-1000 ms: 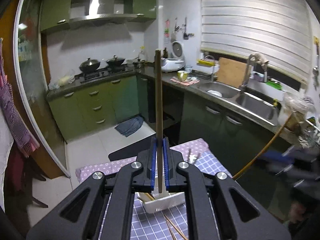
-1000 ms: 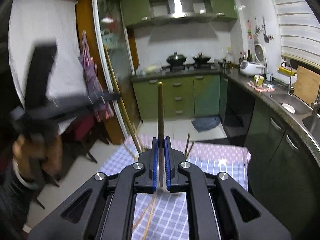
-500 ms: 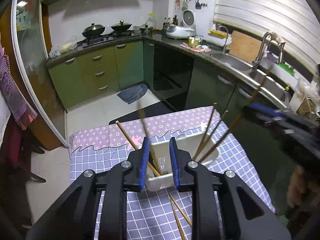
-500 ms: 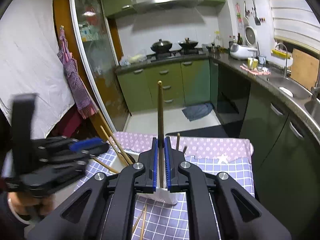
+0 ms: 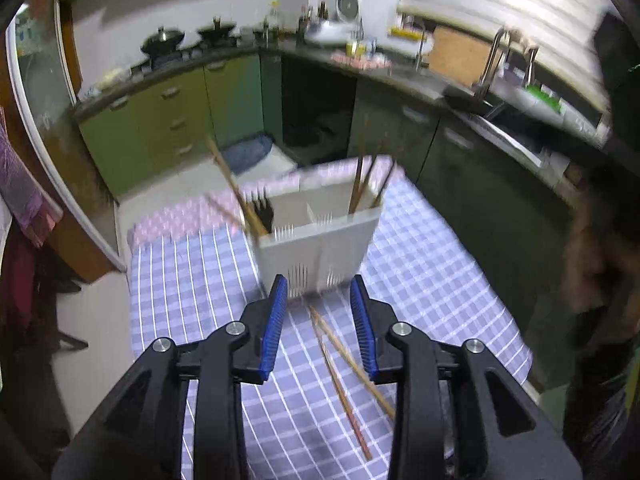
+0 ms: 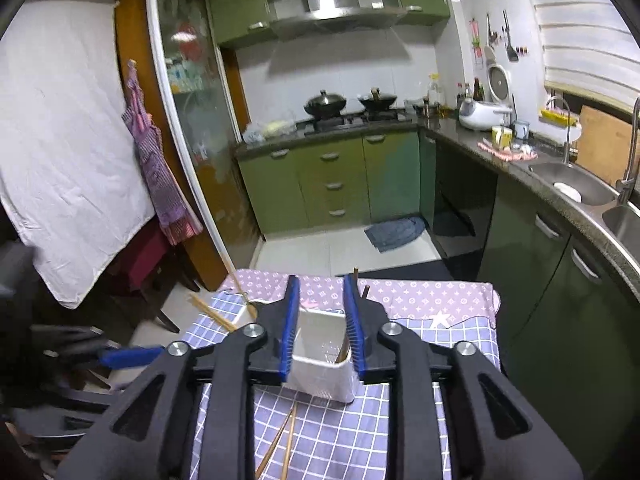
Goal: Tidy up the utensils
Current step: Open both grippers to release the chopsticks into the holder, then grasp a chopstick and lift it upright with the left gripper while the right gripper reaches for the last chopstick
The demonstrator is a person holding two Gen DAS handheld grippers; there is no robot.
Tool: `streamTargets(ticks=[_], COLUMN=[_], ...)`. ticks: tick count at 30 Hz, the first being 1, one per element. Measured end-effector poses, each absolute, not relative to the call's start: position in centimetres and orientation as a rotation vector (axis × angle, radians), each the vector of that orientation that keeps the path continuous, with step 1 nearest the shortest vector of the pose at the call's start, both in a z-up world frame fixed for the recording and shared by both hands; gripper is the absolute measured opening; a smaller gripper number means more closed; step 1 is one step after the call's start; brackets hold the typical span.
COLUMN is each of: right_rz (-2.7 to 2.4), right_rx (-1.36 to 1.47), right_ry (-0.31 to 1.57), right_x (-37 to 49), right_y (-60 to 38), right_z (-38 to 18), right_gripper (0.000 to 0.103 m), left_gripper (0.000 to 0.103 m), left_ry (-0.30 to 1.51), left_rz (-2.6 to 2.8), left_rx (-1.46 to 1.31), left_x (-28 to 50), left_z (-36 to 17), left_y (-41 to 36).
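A white utensil holder (image 5: 320,242) stands on the checked tablecloth (image 5: 192,280), with several wooden chopsticks (image 5: 362,182) upright or leaning in its compartments. Two loose chopsticks (image 5: 344,364) lie on the cloth in front of it. My left gripper (image 5: 320,320) is open and empty, just short of the holder. In the right wrist view my right gripper (image 6: 320,320) is open and empty above the holder (image 6: 320,372), a chopstick (image 6: 344,350) standing inside by its right finger. Loose chopsticks (image 6: 286,436) lie below.
The table's far edge has a purple patterned border (image 6: 420,292). Green kitchen cabinets (image 6: 332,180), a stove with pots (image 6: 348,104) and a sink (image 6: 580,188) lie beyond. The other gripper (image 6: 120,356) shows at the left of the right wrist view.
Both grippers have opened and let go of the chopsticks they held upright; those now stand in the holder. The left gripper has dropped lower, toward the loose chopsticks on the cloth.
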State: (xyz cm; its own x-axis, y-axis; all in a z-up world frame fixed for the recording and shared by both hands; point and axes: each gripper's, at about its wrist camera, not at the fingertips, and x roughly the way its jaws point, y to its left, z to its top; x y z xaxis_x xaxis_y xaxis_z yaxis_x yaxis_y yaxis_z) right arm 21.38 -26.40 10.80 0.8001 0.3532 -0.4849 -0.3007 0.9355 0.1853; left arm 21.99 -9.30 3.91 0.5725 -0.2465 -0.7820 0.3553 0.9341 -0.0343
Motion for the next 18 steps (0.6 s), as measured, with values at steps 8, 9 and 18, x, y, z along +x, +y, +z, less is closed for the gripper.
streamTargets(ticks=[8, 9, 18], right_rz=[0.339, 0.335, 0.317], right_rx=[-0.047, -0.060, -0.053], right_ry=[0.739, 0.765, 0.947], right_x=[16.1, 16.0, 16.2], right_y=[-26.9, -26.9, -29.7], right_z=[4.1, 3.2, -5.0], right_gripper=[0.033, 0.033, 0.033], left_gripper=[0.031, 0.031, 0.031], left_ry=[1.273, 1.297, 1.441], left_rz=[-0.334, -0.322, -0.242], left_rx=[0.164, 0.167, 0.168], left_x=[23.6, 23.9, 26.9], left_z=[-8.1, -9.0, -13.9], left_y=[-10.7, -10.9, -12.2])
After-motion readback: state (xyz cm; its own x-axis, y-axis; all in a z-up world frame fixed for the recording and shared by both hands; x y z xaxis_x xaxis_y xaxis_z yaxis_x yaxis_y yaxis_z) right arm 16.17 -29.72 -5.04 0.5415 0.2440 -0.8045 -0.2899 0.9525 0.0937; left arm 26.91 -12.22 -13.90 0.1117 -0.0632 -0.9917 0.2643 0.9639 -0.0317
